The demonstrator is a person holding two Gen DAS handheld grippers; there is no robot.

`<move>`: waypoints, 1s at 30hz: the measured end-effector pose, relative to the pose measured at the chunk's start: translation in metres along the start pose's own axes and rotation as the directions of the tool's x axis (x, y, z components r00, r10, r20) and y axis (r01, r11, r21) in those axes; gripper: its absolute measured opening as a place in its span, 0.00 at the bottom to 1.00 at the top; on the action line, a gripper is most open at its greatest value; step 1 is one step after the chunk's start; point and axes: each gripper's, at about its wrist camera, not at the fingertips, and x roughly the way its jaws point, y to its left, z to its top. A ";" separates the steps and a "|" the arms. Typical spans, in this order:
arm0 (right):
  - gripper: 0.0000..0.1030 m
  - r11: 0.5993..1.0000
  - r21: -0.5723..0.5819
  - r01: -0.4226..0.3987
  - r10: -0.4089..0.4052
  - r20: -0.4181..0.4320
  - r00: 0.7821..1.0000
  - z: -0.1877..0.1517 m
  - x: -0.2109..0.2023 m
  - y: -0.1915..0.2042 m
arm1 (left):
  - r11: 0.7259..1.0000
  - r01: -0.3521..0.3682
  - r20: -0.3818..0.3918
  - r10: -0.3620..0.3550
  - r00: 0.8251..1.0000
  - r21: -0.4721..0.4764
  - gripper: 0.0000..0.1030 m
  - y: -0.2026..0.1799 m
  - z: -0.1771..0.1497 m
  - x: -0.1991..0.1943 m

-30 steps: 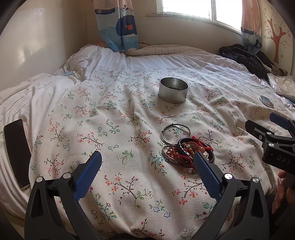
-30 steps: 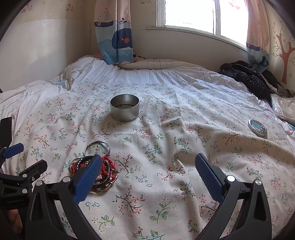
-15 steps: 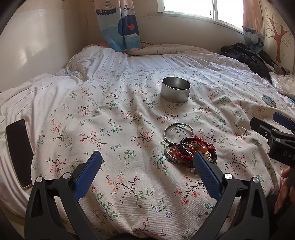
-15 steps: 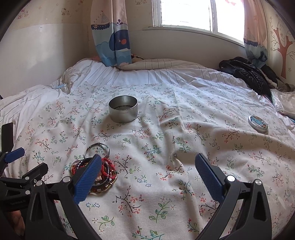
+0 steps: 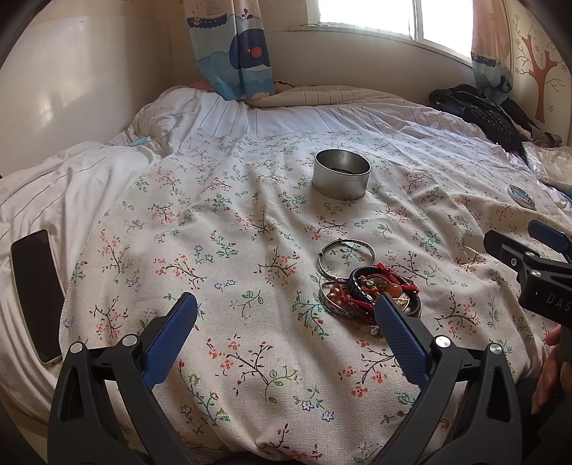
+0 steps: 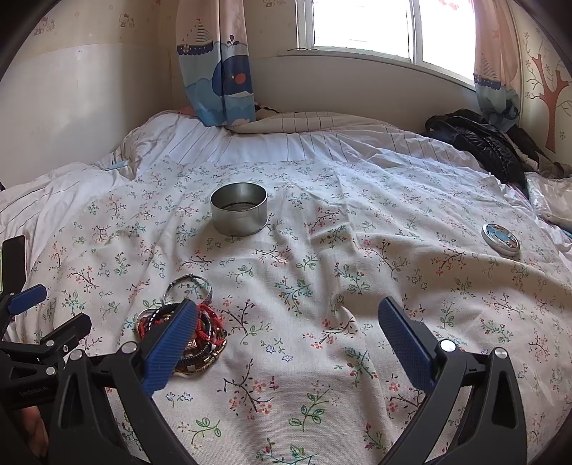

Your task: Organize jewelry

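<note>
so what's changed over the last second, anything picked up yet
Nothing picked up. Both cameras tilted slightly, so the scene slid down in view. The left claw and right claw stay open and empty; the bracelet pile and metal tin lie where they were.

Left hand-held gripper (image 5: pixel 286 332), right hand-held gripper (image 6: pixel 287 332): black frames, blue textured pads, silver screws.

Bright window (image 6: pixel 361 25) daylight, fisheye-warped edges
</note>
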 end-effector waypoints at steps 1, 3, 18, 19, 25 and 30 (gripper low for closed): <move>0.95 1.000 0.005 -0.003 0.003 0.000 1.000 0.000 0.000 0.000 | 1.000 -0.001 0.000 0.001 1.000 0.001 0.93 0.000 0.000 0.000; 0.95 1.000 0.012 -0.010 0.010 0.012 1.000 0.001 0.000 -0.001 | 1.000 -0.002 -0.001 0.002 1.000 0.001 0.93 0.000 0.000 0.000; 0.95 0.988 0.019 -0.153 0.154 -0.167 0.974 0.011 0.071 0.007 | 0.991 0.059 -0.021 -0.062 0.998 -0.124 0.93 0.025 0.018 0.026; 0.94 0.991 0.010 -0.133 0.133 -0.188 0.973 0.009 0.074 0.005 | 0.991 0.065 -0.034 -0.069 0.997 -0.116 0.93 0.022 0.022 0.034; 0.95 0.993 0.021 -0.118 0.119 -0.209 0.971 0.004 0.079 0.003 | 0.996 0.076 -0.104 -0.072 0.992 0.035 0.79 -0.011 0.042 0.087; 0.94 0.991 0.042 -0.127 0.133 -0.212 0.968 0.004 0.080 -0.003 | 0.989 0.088 -0.158 -0.068 0.985 0.123 0.59 -0.029 0.049 0.120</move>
